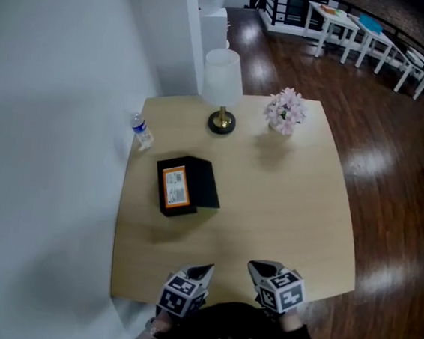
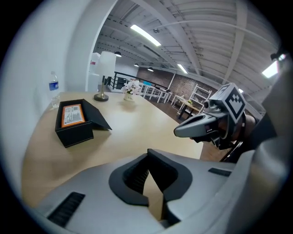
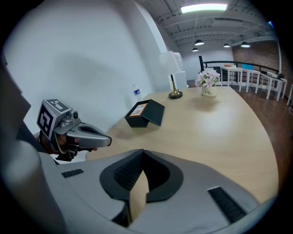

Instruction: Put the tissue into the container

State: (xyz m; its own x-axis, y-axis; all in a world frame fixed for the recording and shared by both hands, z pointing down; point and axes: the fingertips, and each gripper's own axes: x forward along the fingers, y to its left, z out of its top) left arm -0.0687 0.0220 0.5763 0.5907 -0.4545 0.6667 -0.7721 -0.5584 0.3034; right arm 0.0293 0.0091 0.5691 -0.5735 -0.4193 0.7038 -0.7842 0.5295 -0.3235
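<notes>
A black box (image 1: 186, 188) stands on the left half of the wooden table (image 1: 284, 203), with a black flap (image 1: 207, 183) lying open on its right side. A flat orange-labelled pack (image 1: 175, 186) shows in its top; no loose tissue shows. The box also appears in the left gripper view (image 2: 73, 123) and the right gripper view (image 3: 144, 114). My left gripper (image 1: 205, 270) and right gripper (image 1: 256, 268) hover side by side at the table's near edge, well short of the box. Both are shut and empty, as their own views show for the left gripper (image 2: 147, 157) and the right gripper (image 3: 143, 153).
A lamp (image 1: 223, 91) with a white shade, a vase of pink flowers (image 1: 285, 112) and a small water bottle (image 1: 141, 131) stand at the far side of the table. A white wall (image 1: 45, 110) runs along the left. Dark wood floor (image 1: 390, 191) lies to the right.
</notes>
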